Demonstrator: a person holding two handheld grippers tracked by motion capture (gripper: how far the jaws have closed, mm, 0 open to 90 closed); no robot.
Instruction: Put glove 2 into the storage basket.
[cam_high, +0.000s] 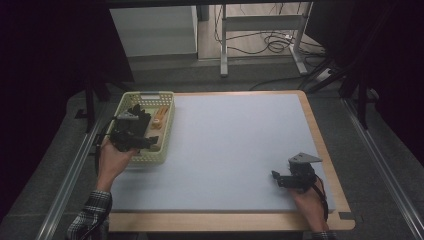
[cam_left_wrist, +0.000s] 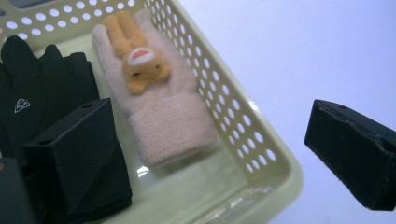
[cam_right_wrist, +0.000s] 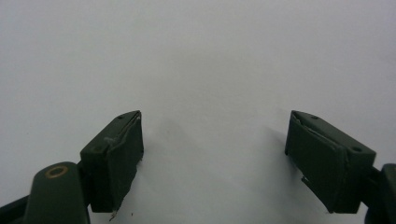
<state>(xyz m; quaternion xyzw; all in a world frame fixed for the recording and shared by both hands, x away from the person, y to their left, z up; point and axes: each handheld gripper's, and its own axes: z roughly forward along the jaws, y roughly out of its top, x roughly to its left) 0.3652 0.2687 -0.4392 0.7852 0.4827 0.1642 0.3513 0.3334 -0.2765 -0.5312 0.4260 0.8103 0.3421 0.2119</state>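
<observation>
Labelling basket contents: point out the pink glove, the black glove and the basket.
pink glove (cam_left_wrist: 161, 107), left gripper view, on its palm below the orange rabbit patch.
black glove (cam_left_wrist: 44, 88), left gripper view, on its back near the white logo.
basket (cam_left_wrist: 243, 135), left gripper view, on its perforated side wall.

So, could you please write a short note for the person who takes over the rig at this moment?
Left claw: open, over the near end of the pale yellow basket, one jaw inside it and one outside its wall; it holds nothing.
Right claw: open, empty, low over the bare white mat at the near right.
Things: the pink knitted glove with an orange bunny and the black glove lie side by side in the basket.
Done: nothing is taken out yet.
Left: probably grasp the pink glove first, since it lies between the left jaws.
</observation>
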